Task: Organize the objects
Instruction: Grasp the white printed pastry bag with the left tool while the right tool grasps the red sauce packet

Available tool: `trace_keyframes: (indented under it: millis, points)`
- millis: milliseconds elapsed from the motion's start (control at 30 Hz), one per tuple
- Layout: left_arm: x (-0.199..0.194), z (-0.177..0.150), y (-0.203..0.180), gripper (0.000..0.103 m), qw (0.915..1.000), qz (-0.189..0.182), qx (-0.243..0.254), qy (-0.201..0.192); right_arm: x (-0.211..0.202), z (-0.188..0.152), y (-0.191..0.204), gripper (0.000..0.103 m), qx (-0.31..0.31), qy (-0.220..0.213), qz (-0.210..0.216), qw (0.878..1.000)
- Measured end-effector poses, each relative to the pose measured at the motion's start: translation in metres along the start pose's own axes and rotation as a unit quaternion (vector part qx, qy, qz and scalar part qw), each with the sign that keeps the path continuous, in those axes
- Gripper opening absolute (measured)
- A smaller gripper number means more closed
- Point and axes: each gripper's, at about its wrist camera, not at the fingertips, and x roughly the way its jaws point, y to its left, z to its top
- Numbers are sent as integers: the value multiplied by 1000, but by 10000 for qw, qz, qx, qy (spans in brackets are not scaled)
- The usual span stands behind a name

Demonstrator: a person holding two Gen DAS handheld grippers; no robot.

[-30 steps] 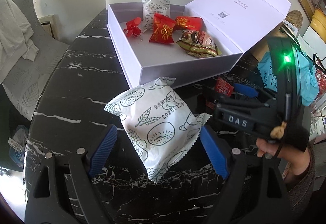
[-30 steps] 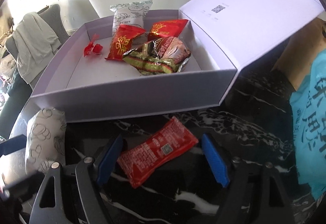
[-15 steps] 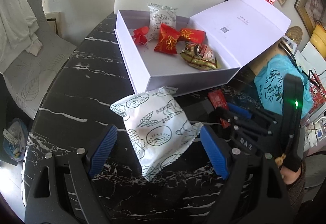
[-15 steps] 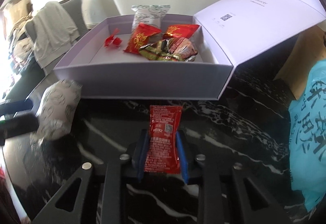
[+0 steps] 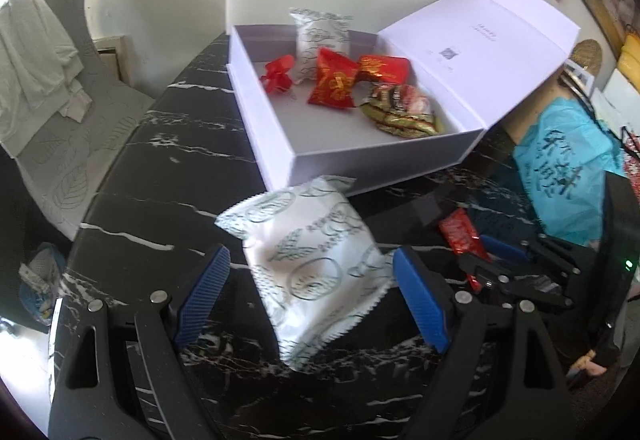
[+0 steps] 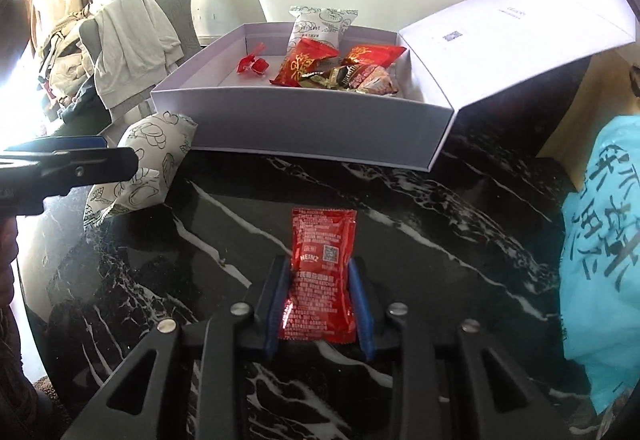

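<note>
Two snacks remain outside the white gift box (image 5: 372, 168) on the black marble table (image 5: 160, 176). The right gripper (image 6: 318, 304) pinches a red ketchup sachet (image 6: 322, 272), its jaws easing apart slightly while the pads appear to press on the packet. The left gripper (image 5: 308, 300) stands spread around a white pastry packet (image 5: 312, 260) without pressing it. The step in hand looks like loading the box; next, the sachet likely needs carrying over the near wall
</note>
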Motion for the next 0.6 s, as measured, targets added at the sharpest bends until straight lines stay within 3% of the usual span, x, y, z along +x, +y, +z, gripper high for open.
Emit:
trace_keyframes:
  millis: [33, 100, 167, 367, 467, 600]
  points:
    - [0, 0, 2, 83, 10000, -21, -28, -1, 0, 0, -2, 38, 49, 5, 32, 10000]
    - [1, 1, 4, 83, 9999, -41, -122, -7, 2, 0, -8, 60, 242, 26, 40, 9997]
    - [1, 3, 4, 83, 9999, 34, -156, -42, 4, 1, -13, 69, 370, 66, -93, 9993]
    - [6, 8, -2, 83, 9997, -135, -213, -68, 3, 0, -17, 69, 411, 42, -61, 9991]
    - [17, 9, -2, 83, 9996, 119, -266, 21, 2, 0, -18, 69, 422, 31, -45, 9991]
    - [31, 8, 6, 83, 9983, 70, -537, 217, 3, 1, -18, 70, 392, 32, -33, 9992]
